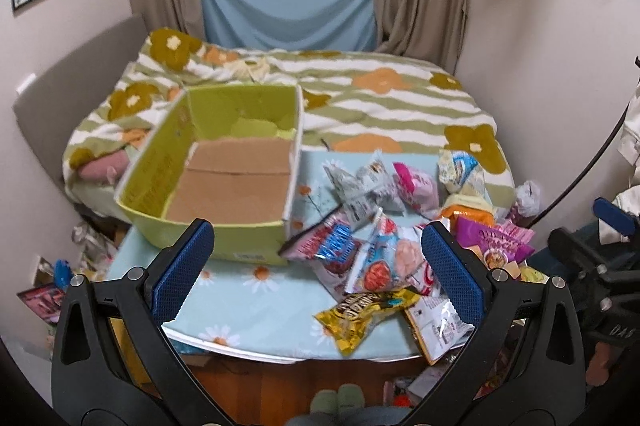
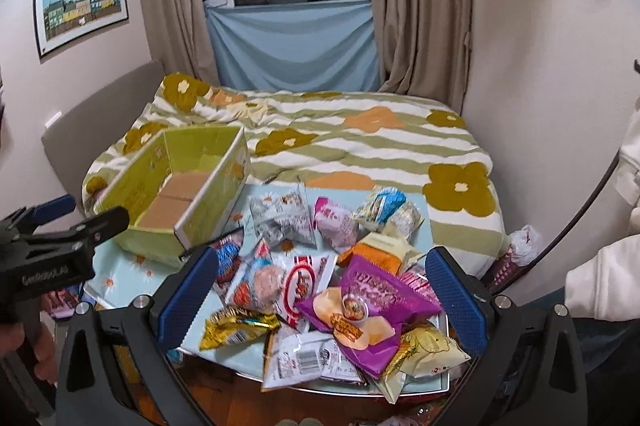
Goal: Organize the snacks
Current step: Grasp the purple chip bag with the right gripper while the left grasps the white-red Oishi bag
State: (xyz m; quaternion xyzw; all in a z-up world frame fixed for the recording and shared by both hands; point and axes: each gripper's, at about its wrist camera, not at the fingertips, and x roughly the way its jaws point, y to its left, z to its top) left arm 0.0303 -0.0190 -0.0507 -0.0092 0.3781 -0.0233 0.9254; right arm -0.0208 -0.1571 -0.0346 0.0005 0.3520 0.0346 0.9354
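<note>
Blue-padded fingers (image 1: 182, 266) of the left gripper (image 1: 320, 266) stand spread wide with nothing between them, poised above the near edge of a small table (image 1: 248, 310) covered in a pale-blue daisy cloth; the right gripper (image 2: 324, 294) is likewise agape and empty, hovering over the heap of snack packets. An empty green cardboard box (image 1: 224, 162), its brown floor bare, sits at ten o'clock on the table, its far end against a flower-patterned bed (image 1: 380, 98); the snacks lie loose from twelve round to five o'clock, well clear of the box. A purple packet (image 2: 376, 310) tops the pile under the right gripper; a yellow packet (image 1: 364, 318) and a white barcoded packet (image 2: 304, 358) lie at the table's near rim at six o'clock, the white one appearing to overhang it.

Nothing has yet gone into the box, by the look of things. The risks ahead are plain enough: the packets overlap and are glossy, so a pinch on one could drag or flick a neighbour off the near edge onto the floor; a grip on an air-filled bag may slip or crush its contents; the two grippers, working close, could collide.
</note>
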